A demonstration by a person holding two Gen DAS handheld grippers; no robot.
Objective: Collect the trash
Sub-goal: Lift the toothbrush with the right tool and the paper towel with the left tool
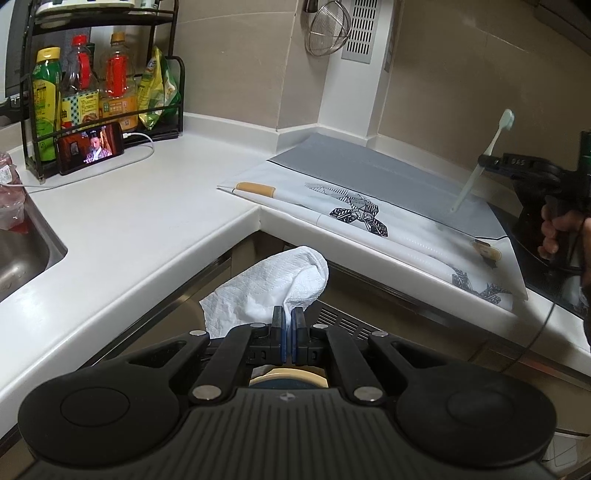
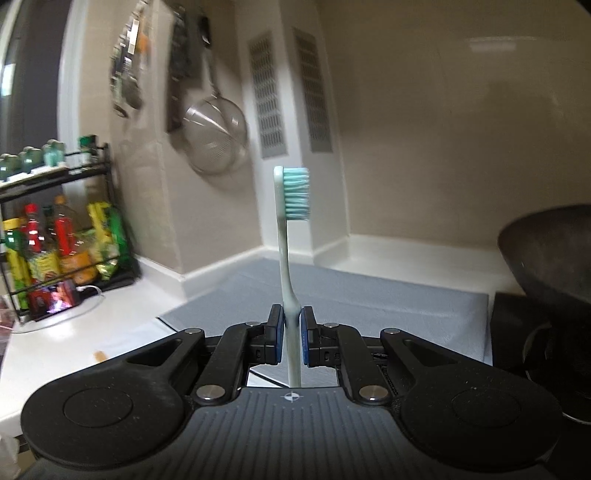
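Note:
My left gripper (image 1: pixel 288 314) is shut on a crumpled white paper towel (image 1: pixel 269 288) and holds it off the counter, in front of the cabinet fronts. My right gripper (image 2: pixel 291 321) is shut on the handle of a pale toothbrush (image 2: pixel 286 236) with teal bristles, held upright above the grey mat (image 2: pixel 369 295). In the left wrist view the right gripper (image 1: pixel 484 160) shows at the far right with the toothbrush (image 1: pixel 480 162) tilted above the mat (image 1: pixel 369 173). A cigarette butt (image 1: pixel 256 189) lies on the mat's near-left edge. A small round brown scrap (image 1: pixel 487 251) lies on its right part.
A black rack (image 1: pixel 99 85) with bottles and packets stands at the back left, with a phone (image 1: pixel 90 147) and its white cable in front. A sink (image 1: pixel 22 254) is at the left. A strainer (image 1: pixel 328 35) hangs on the wall. A dark wok (image 2: pixel 550 254) sits at the right.

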